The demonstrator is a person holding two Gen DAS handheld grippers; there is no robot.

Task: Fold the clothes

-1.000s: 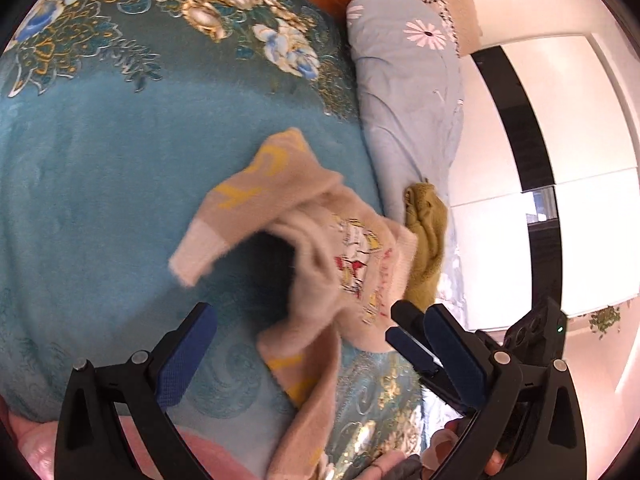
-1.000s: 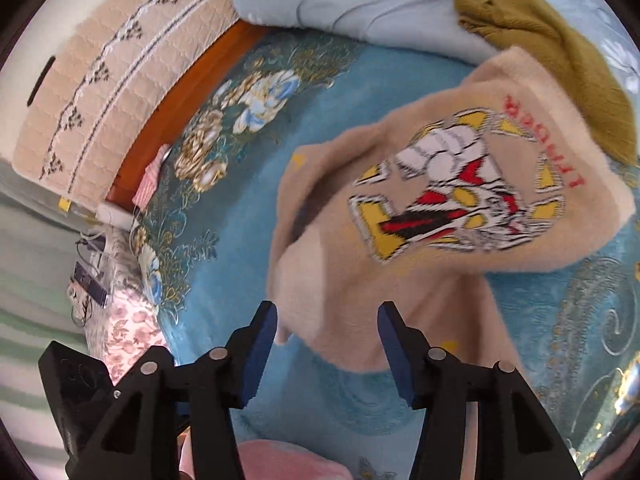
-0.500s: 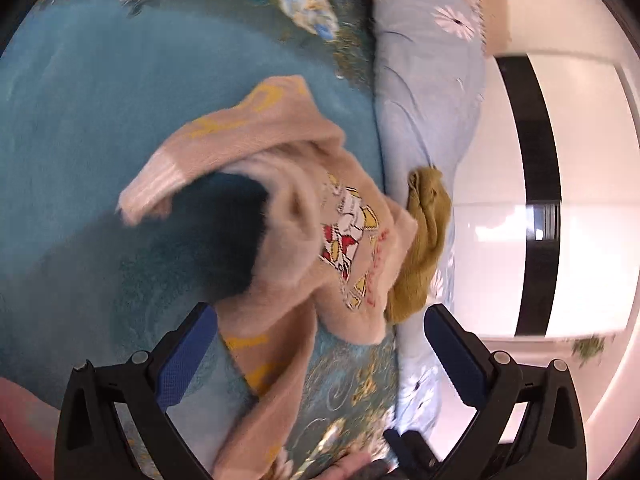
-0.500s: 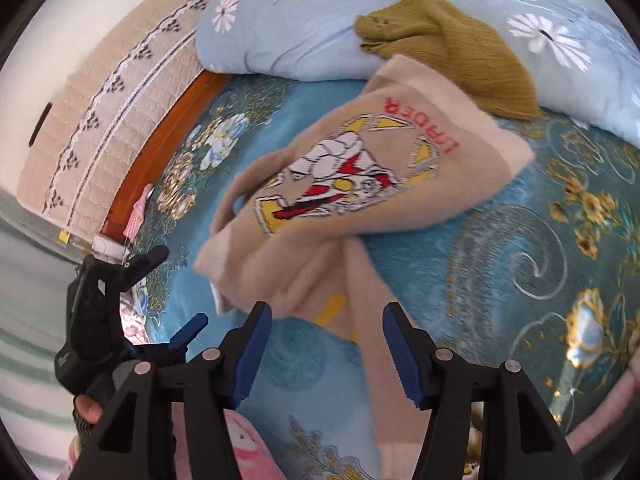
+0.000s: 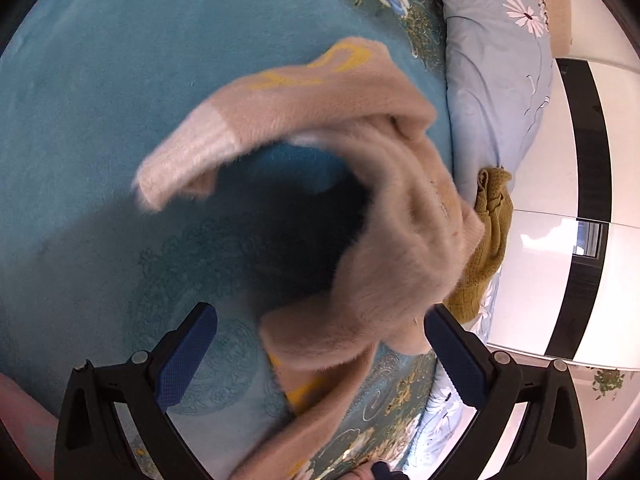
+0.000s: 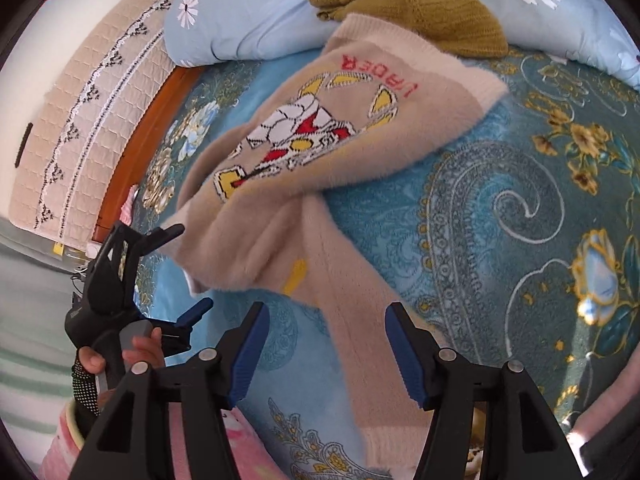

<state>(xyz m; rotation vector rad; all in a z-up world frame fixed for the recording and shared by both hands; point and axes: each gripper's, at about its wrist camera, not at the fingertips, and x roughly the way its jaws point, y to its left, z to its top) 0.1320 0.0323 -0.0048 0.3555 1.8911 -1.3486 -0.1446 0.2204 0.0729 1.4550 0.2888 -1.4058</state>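
Red upside-down lettering "VADER" on the beige sweater (image 6: 320,152).

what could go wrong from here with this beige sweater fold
The fuzzy beige sweater with the cartoon print lies bunched and twisted, so folding now may lock in wrinkles. Its hem touches the mustard knitted garment, which could get dragged along. Both the left hand-held gripper and right hand-held gripper are open, holding nothing.

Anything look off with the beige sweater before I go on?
Yes. The beige sweater lies crumpled and askew on the teal blanket: one sleeve arches up off the bed instead of lying flat, and the other trails toward the right gripper. Both grippers are open and hold nothing.
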